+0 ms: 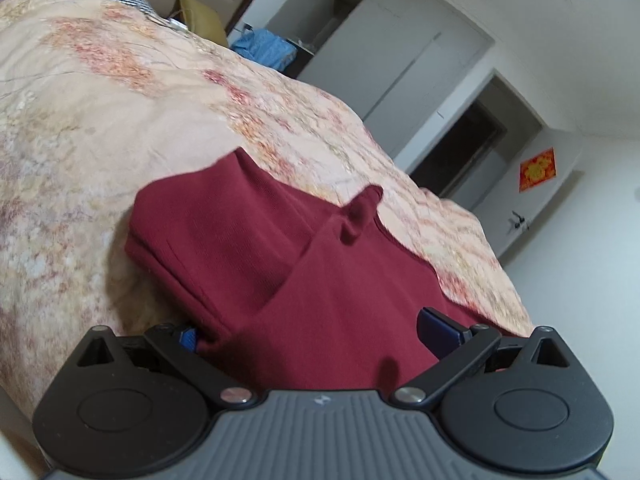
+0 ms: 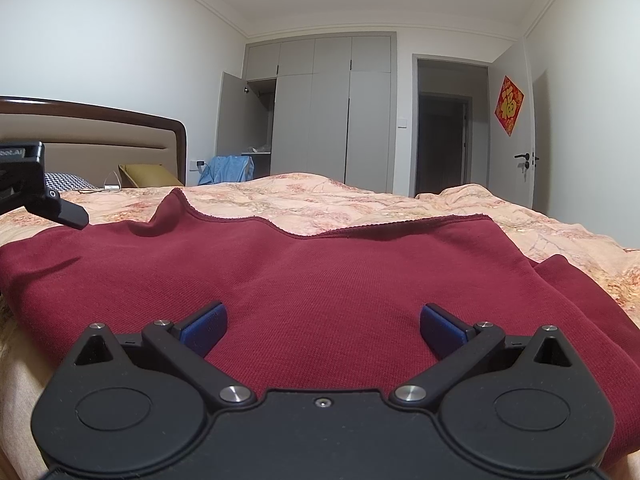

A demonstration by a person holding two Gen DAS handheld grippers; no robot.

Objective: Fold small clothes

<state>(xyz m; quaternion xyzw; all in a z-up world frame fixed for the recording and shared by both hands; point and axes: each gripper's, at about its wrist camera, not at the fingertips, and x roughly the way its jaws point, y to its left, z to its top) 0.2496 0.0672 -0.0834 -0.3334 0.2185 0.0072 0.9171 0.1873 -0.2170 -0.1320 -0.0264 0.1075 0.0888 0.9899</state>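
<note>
Both grippers, left and right, spread wide and empty over a ribbed maroon garment on a floral quilt.

The left gripper has two round black plates, black link bars, shiny silver screws and a grey ribbed middle part with a tiny white mark. Its fingers have blue pads. The right gripper looks alike, but its middle is black with one small screw. Its fingers are blue too.
</note>
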